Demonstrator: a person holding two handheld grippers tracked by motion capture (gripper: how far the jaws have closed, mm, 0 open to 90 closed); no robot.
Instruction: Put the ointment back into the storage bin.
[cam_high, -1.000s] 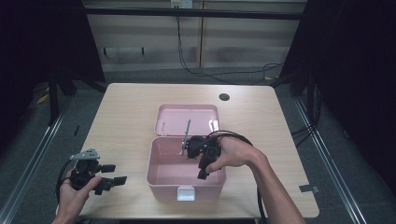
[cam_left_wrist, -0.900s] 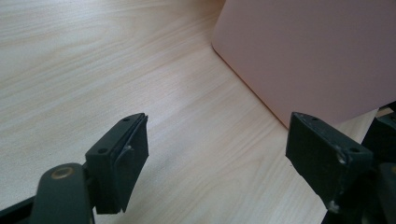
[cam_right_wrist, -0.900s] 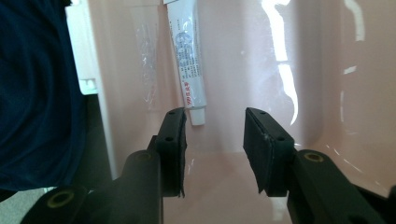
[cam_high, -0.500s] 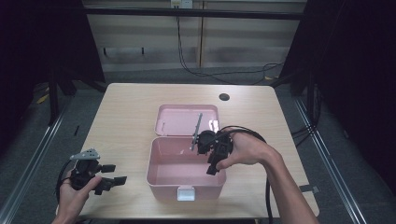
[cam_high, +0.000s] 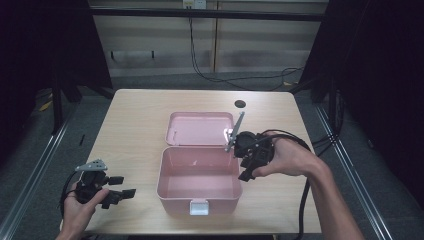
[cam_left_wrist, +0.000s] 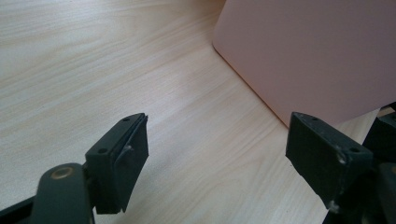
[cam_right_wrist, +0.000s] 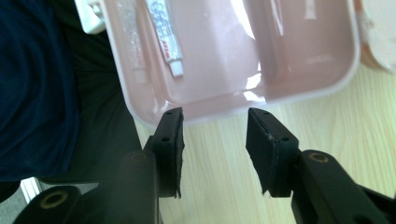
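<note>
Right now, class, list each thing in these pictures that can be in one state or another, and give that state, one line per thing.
Pink box: open, upright on the table.
Lid: swung fully back, lying flat behind the box.
White latch: undone, at the front wall.
Tube: lying flat inside the box, cap on.
Left tongs: open, empty, beside the box.
Right tongs: open, empty, at the box rim.

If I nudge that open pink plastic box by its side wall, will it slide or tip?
The pink plastic box probably slides: it looks thin-walled and nearly empty, so light. Its glossy shell may slip on the smooth wooden table. The flat-lying lid should resist tipping.
</note>
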